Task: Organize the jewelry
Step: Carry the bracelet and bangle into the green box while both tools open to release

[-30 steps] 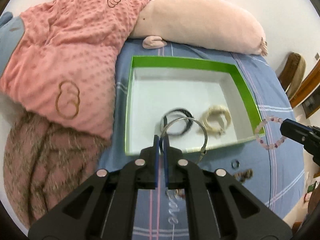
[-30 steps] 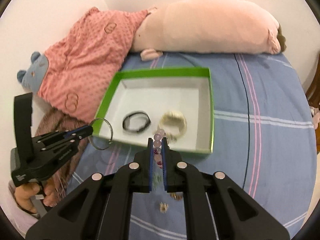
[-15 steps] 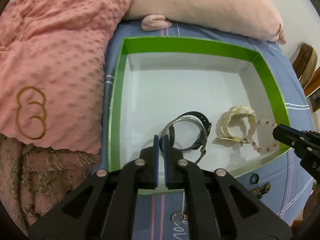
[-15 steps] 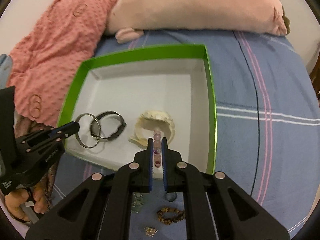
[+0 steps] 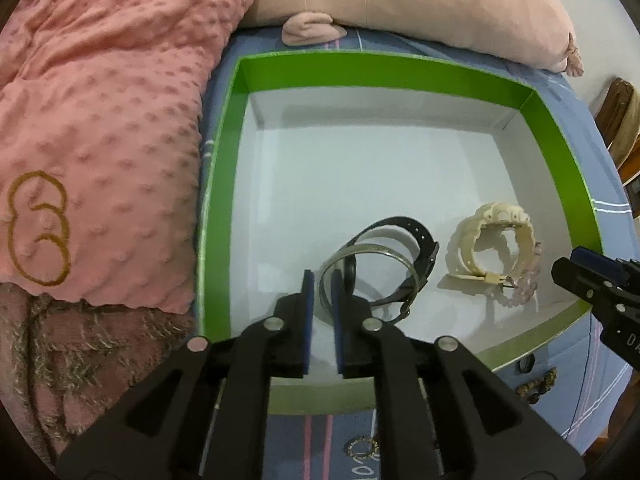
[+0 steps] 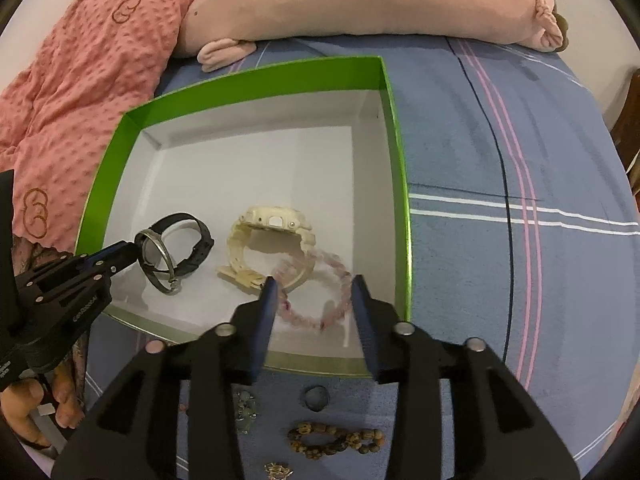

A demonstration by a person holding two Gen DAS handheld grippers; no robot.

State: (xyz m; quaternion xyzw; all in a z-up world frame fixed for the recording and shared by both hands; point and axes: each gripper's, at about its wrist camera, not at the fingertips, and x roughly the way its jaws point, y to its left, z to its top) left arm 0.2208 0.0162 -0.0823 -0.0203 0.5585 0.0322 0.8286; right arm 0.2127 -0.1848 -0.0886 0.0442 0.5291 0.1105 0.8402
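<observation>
Silver metal bangle (image 5: 370, 270) stands on edge in the green-rimmed box (image 5: 216, 216), leaning on the black watch (image 5: 416, 248). The left gripper (image 5: 322, 286) fingers are opening around its rim. The right gripper (image 6: 314, 290) fingers are spreading over the pink bead bracelet (image 6: 316, 292), lying flat against the cream watch (image 6: 268, 236).

A pink plush pillow (image 6: 360, 4) lies beside a dotted pink blanket (image 5: 100, 120).

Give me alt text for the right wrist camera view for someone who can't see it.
The right gripper is opening over a pink bead bracelet lying in a green-rimmed white box, beside a cream watch and a black watch. At left, the left gripper meets a silver bangle. The box sits on a blue striped bedsheet.
</observation>
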